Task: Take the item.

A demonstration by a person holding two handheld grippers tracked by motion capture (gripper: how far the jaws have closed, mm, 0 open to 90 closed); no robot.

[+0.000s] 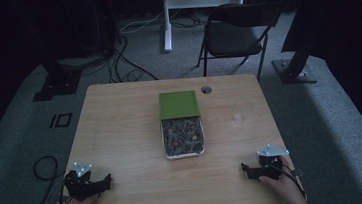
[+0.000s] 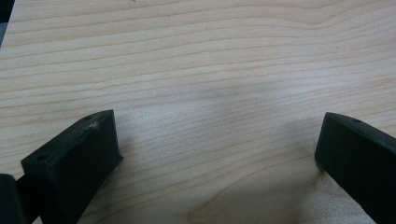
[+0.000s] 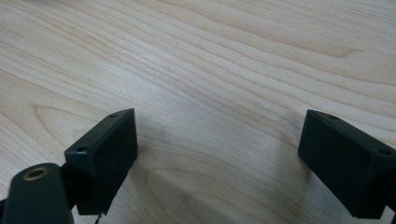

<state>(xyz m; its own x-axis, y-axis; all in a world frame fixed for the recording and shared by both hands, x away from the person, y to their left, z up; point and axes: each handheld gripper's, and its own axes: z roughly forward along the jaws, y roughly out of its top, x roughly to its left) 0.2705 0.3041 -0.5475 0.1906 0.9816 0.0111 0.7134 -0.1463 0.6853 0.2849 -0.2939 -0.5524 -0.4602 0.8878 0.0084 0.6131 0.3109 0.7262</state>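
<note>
A clear box (image 1: 183,138) full of small dark mixed parts sits mid-table, its green lid (image 1: 178,104) lying flat just behind it, overlapping the far end. My left gripper (image 1: 107,179) rests near the front left corner, held by a hand, jaws pointing right. My right gripper (image 1: 244,167) rests near the front right corner, jaws pointing left. In the left gripper view the left gripper (image 2: 217,140) is open over bare wood, and in the right gripper view the right gripper (image 3: 217,137) is open over bare wood. Both hold nothing.
The light wooden table (image 1: 121,133) has a round cable hole (image 1: 206,89) behind the lid. A black folding chair (image 1: 237,31) and a white stand leg (image 1: 166,18) are beyond the far edge. Cables lie on the grey carpet at left.
</note>
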